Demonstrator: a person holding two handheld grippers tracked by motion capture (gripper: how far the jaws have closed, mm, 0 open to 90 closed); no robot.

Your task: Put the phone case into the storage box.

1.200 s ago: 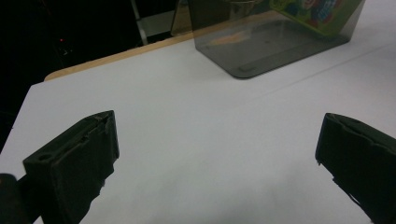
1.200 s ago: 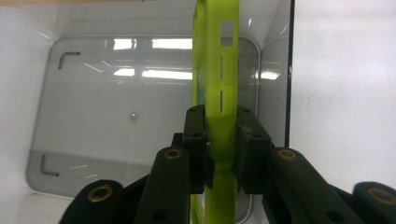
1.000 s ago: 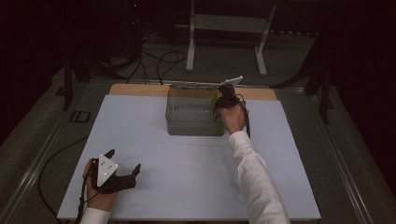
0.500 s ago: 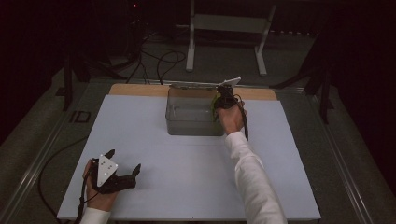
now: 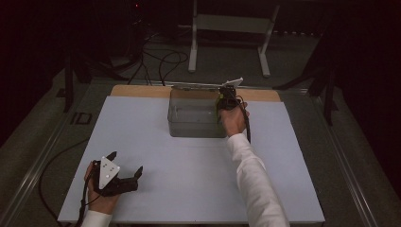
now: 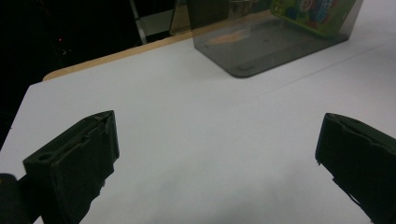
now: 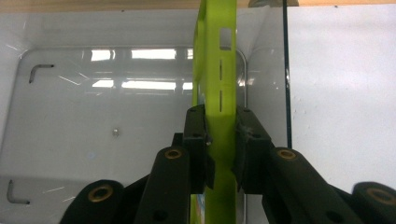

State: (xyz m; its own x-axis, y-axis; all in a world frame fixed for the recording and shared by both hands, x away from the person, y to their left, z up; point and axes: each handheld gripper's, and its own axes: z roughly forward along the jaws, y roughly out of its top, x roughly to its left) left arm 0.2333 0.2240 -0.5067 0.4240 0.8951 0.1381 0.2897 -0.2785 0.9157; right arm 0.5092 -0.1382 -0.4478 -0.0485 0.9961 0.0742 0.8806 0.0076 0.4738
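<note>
Right, there's the lime-green phone case [image 7: 219,93], standing on edge and pinched flat between the two black jaws of your right gripper [image 7: 219,140], the pads pressing on both of its faces. You can see its side slots and a square cut-out along the edge that faces you. It hangs over the right end of the clear plastic box [image 7: 70,116], just inside the box's right wall, with the box floor shining below it; whether the case's lower end touches that floor you cannot tell.

From the high view, your right hand [image 5: 234,118] sits at the near right corner of the box [image 5: 196,118], with the gripper [image 5: 226,97] tipped down over it and its cable trailing back along your white sleeve [image 5: 250,179]. The box stands on the far middle of the white table top [image 5: 189,165], close to the bare wooden strip [image 5: 137,91] along the far edge.

Well apart from all that, at the near left corner, your left hand [image 5: 101,189] rests on the table with the left gripper [image 5: 124,171]. Its jaws stand wide apart with nothing but white table between them. In the left gripper view the box [image 6: 271,42] sits far off, with a colourful printed panel [image 6: 313,14] showing through its smoky wall.
</note>
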